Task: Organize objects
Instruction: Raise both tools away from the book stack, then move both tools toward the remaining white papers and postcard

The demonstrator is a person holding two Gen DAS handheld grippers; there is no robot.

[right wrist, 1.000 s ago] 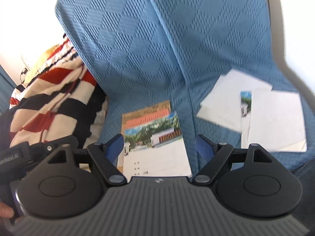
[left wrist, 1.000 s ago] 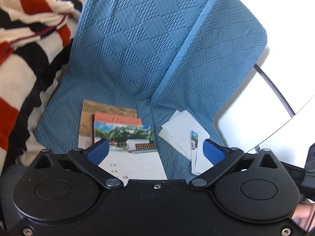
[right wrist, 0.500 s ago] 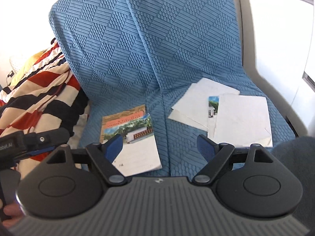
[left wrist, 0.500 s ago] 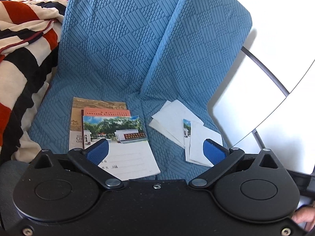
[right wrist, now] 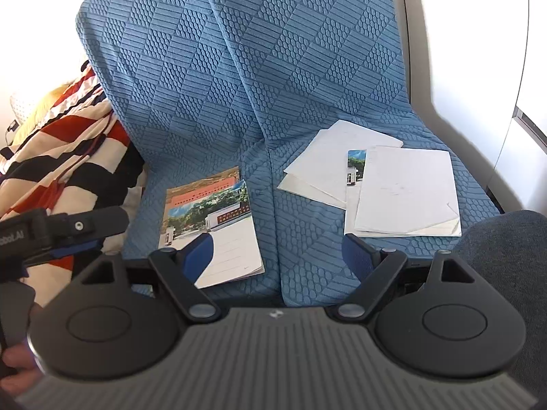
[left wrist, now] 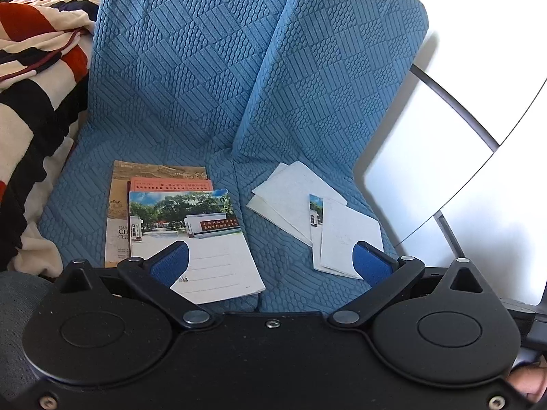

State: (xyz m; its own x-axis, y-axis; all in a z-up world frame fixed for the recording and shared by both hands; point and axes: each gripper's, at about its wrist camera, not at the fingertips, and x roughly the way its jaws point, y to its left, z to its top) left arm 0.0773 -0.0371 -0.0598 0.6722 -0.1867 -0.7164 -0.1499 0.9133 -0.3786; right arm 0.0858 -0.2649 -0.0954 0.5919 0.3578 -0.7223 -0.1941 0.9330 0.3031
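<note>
both the left gripper [left wrist: 270, 263] and right gripper [right wrist: 278, 253] stand wide and empty. lower left of centre, booklets [left wrist: 191, 229] lie stacked on the blue cover [left wrist: 212, 85]; right of centre, loose papers [right wrist: 403, 191] overlap.

Blue quilted cover [left wrist: 212, 78], red-black-cream striped blanket [left wrist: 30, 68], white papers [right wrist: 403, 188].

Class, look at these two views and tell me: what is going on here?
A person holds a gripper in each hand over a blue quilted seat cover. The left gripper and right gripper both stand open and hold nothing. On the cover lie a neat stack of booklets and, beside it, a loose pile of white sheets. Nothing has been picked up yet.
</note>
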